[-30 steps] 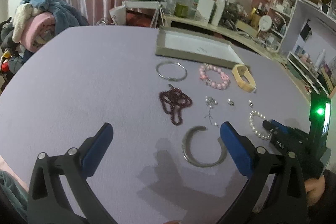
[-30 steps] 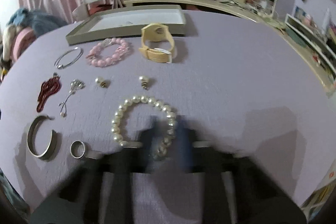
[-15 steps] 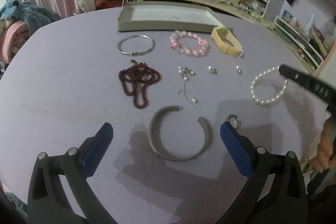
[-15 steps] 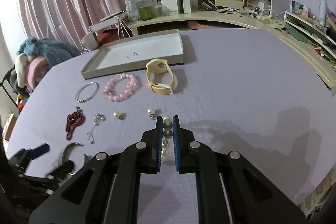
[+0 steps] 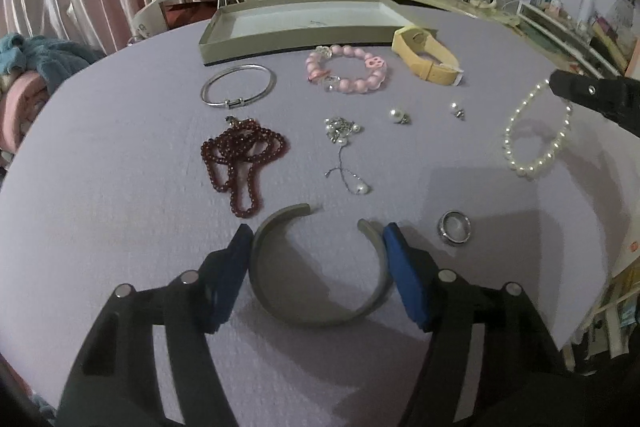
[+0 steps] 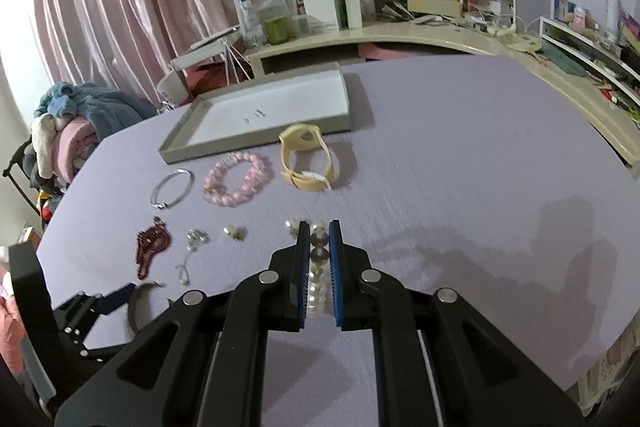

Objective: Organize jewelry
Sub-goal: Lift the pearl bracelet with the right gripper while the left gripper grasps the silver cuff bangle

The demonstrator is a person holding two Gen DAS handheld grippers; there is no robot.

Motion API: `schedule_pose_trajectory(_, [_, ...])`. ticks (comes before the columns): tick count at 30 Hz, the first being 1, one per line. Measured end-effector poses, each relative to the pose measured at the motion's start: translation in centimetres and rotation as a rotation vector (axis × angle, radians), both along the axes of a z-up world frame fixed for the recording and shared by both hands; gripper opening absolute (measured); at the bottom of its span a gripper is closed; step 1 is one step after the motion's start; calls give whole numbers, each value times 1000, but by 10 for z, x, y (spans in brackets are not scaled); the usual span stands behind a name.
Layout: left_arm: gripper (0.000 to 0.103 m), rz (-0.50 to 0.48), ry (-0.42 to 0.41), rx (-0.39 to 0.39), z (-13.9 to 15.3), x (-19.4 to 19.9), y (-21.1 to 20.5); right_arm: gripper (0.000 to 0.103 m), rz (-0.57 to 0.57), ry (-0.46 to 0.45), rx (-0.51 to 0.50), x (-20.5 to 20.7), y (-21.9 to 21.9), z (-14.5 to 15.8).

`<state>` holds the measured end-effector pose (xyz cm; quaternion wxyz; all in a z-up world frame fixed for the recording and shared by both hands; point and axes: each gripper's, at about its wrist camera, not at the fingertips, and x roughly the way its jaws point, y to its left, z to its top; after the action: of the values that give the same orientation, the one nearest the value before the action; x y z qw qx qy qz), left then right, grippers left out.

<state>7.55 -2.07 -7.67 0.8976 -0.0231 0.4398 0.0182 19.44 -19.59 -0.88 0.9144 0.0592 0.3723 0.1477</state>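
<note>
My right gripper (image 6: 319, 231) is shut on a white pearl bracelet (image 6: 318, 285) and holds it above the purple table; in the left wrist view the bracelet (image 5: 538, 135) hangs from the right gripper (image 5: 558, 83). My left gripper (image 5: 316, 239) has its blue pads on both outer sides of a grey open cuff bangle (image 5: 320, 309) that lies on the table. An empty grey tray (image 5: 298, 37) stands at the back; it also shows in the right wrist view (image 6: 256, 131).
On the table lie a silver bangle (image 5: 238, 91), a pink bead bracelet (image 5: 348, 75), a yellow watch (image 5: 426, 57), a dark red bead necklace (image 5: 240, 157), a silver pendant (image 5: 344, 147), two pearl earrings (image 5: 400, 115) and a ring (image 5: 454, 227). Cluttered shelves stand behind.
My left gripper has moved forward over the grey cuff and narrowed around it. My right gripper has lifted the pearl bracelet off the table.
</note>
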Motion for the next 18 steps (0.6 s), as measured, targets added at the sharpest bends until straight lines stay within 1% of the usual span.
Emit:
schedule_pose_trajectory(1, [66, 5, -6, -22, 2, -2, 5, 10, 7, -10, 4, 1, 1, 4])
schedule_pose_trajectory(3, [66, 17, -26, -35, 9, -5, 12, 10, 17, -30, 14, 2, 5, 12])
schedule_pose_trajectory(6, [66, 42, -64, -70, 27, -10, 27, 10, 30, -58, 32, 6, 8, 26])
schedule_pose_trajectory(11, [66, 68, -122, -70, 59, -6, 41, 10, 49, -116, 55, 21, 14, 54])
schedule_pose_trajectory(14, [66, 82, -157, -56, 77, 4, 51, 10, 55, -145, 61, 35, 17, 68])
schedule_pose_trajectory(18, [66, 94, -192, -50, 98, 23, 64, 10, 57, -174, 64, 52, 19, 79])
